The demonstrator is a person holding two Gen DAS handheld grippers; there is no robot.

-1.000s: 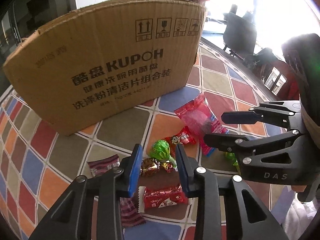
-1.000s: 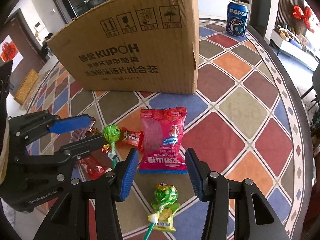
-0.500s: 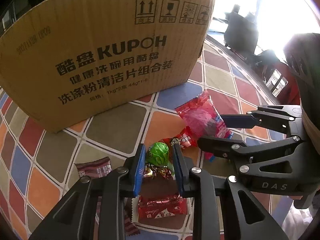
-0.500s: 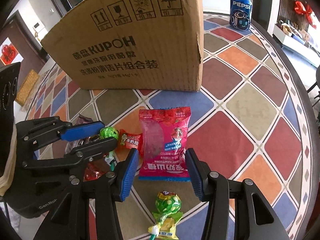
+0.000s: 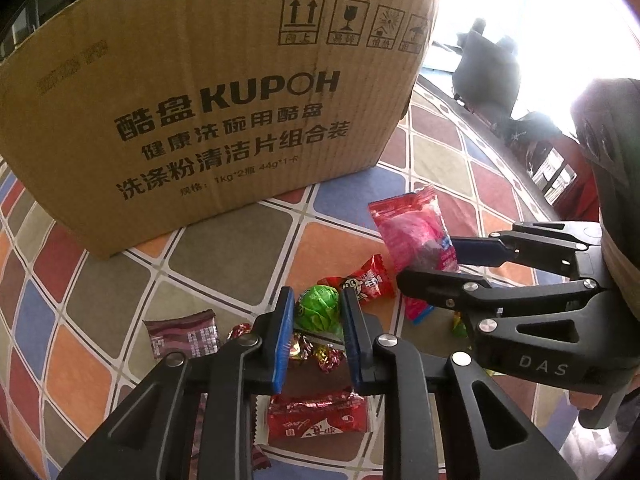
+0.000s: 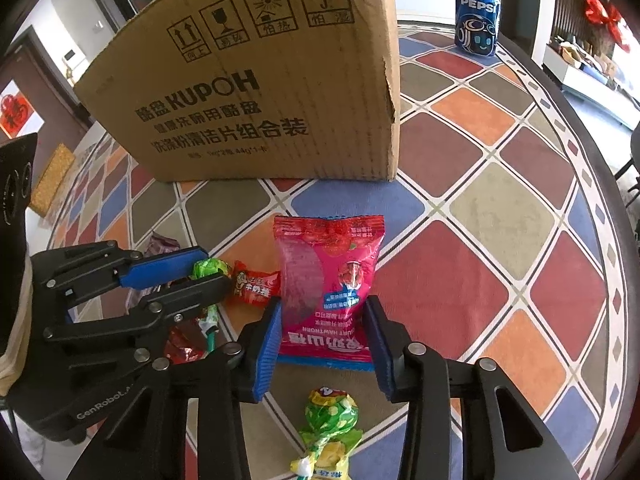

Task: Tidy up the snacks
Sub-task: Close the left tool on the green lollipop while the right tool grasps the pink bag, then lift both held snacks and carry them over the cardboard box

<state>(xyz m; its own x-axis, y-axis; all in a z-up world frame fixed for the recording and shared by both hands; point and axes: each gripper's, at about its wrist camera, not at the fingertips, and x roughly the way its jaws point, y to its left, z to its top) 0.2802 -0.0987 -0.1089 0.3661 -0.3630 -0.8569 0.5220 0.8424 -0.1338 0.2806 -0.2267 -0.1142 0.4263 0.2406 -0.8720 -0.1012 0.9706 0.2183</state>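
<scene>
- Cardboard box [image 5: 208,92] with "KUPOH" printed on its face stands at the back of the table [image 6: 500,264], which is covered in a cloth of coloured diamonds.
- Left gripper [image 5: 316,312] sits low over a cluster of sweets, its blue pads on either side of the green lollipop [image 5: 318,308]. The pads look to be touching the lollipop's head or very nearly so; whether they press it firmly I cannot tell.
- Under and just behind that lollipop lie small foil candies [image 5: 316,354], a red wrapper [image 5: 318,418] nearest the camera, and a brown packet [image 5: 182,334] off to the left.
- A small red candy [image 5: 368,280] lies between the lollipop and the pink bag.
- Right gripper [image 6: 324,340] is open wide, its pads flanking the near end of the pink bag [image 6: 328,280]. The bag lies flat on the cloth with its printed text upside down to this camera. The pads stand just beside the bag's edges; contact is not clear.
- A second lollipop [image 6: 330,416], green with yellow spots, lies on the cloth below the right gripper, apart from the bag.
- A Pepsi can [image 6: 478,20] stands upright far back, to the right of the box.
</scene>
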